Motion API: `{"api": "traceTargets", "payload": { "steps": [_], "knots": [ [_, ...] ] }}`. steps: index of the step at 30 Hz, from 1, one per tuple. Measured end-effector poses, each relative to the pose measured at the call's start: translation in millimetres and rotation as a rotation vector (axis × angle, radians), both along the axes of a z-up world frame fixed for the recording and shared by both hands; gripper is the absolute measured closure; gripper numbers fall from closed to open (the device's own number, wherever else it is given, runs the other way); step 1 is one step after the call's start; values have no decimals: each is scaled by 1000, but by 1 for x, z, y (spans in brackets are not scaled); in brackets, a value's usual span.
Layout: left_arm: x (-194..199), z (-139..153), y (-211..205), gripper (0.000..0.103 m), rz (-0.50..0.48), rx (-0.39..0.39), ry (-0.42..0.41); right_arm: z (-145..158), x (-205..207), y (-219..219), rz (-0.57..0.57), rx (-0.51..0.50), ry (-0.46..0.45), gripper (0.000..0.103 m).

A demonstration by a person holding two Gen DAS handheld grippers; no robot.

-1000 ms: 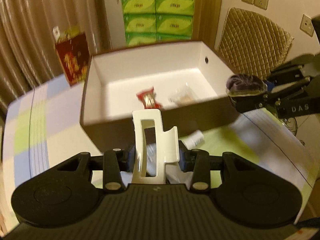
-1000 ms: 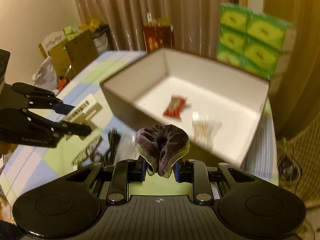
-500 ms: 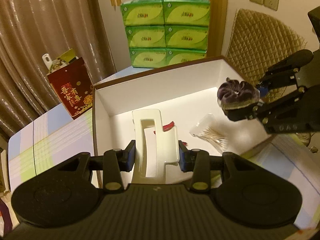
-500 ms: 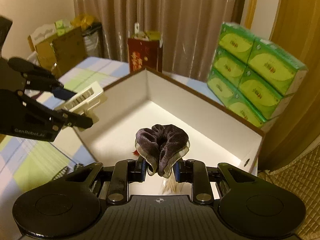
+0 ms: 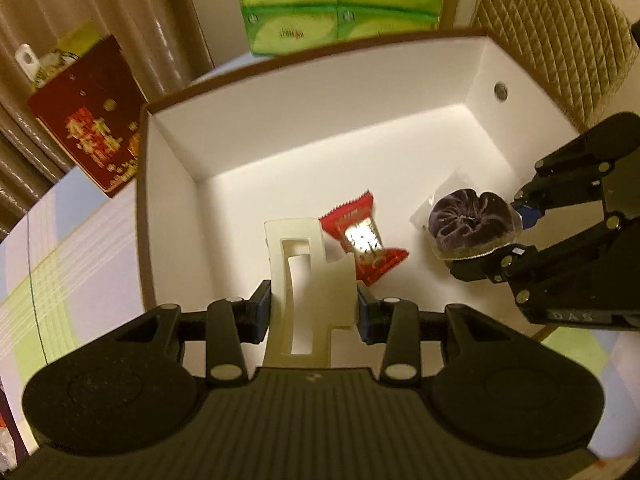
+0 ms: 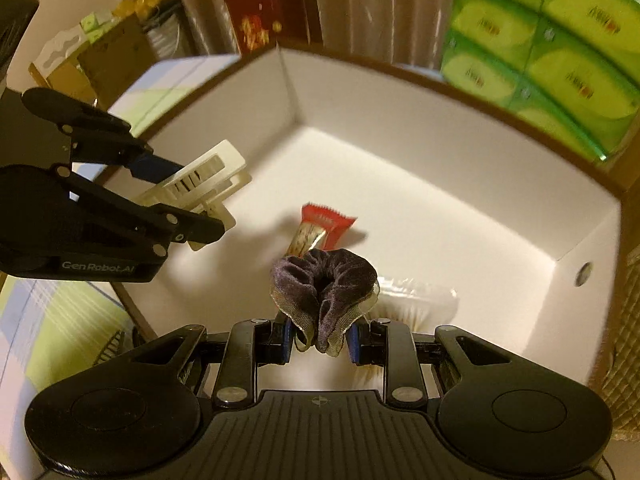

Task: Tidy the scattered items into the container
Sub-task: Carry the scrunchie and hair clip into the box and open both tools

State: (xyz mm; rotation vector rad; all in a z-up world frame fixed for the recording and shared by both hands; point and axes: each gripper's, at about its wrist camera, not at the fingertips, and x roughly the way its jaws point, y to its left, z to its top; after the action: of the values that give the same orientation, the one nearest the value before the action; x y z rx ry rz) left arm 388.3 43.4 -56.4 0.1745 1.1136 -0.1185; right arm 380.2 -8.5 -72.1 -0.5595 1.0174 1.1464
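My left gripper [image 5: 312, 308] is shut on a cream plastic hair claw clip [image 5: 308, 280], held over the near left part of the open white box [image 5: 320, 92]. My right gripper [image 6: 320, 340] is shut on a dark purple velvet scrunchie [image 6: 324, 280], held above the box floor. In the left wrist view the scrunchie [image 5: 472, 228] and the right gripper [image 5: 516, 236] hang over the box's right side. The clip [image 6: 200, 184] and the left gripper [image 6: 188, 200] show at the left in the right wrist view. A red snack packet [image 5: 364, 236] and a clear bag of cotton swabs [image 6: 416, 296] lie on the box floor.
Green tissue packs [image 5: 340, 4] are stacked behind the box. A red gift bag [image 5: 92, 132] stands at the back left on the checked tablecloth [image 5: 72, 252]. A quilted chair back [image 5: 560, 40] is at the right. A black cable [image 6: 112, 348] lies on the table left of the box.
Both grippers have moved forward and down from in front of the box to over its inside, still holding the clip and the scrunchie.
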Motion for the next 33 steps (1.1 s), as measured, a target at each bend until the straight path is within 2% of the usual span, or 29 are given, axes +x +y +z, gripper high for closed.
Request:
{"api": "traceTargets", "payload": {
  "steps": [9,13,28,29,30,31,33],
  "knots": [
    [13,-22,0,67,13,-31,74,-8,5,10,14,-26,34,80],
    [13,-29,-2,67,8,-17,97,-12,7,11,14,-37,36,80],
    [7,-23,7,60,28,-8,73,-13,5,12,28,-42,26,79],
    [6,-23,7,60,28,-9,72,-13,3,13,30,-43,20,71],
    [5,-22,7,59,29,-11,70,-11,2,13,29,-41,6,56],
    [4,-22,8,59,32,-10,68,-10,0,12,31,-37,-14,48],
    [2,-21,8,55,35,-5,63,-6,-2,12,26,-32,-44,39]
  ]
}}
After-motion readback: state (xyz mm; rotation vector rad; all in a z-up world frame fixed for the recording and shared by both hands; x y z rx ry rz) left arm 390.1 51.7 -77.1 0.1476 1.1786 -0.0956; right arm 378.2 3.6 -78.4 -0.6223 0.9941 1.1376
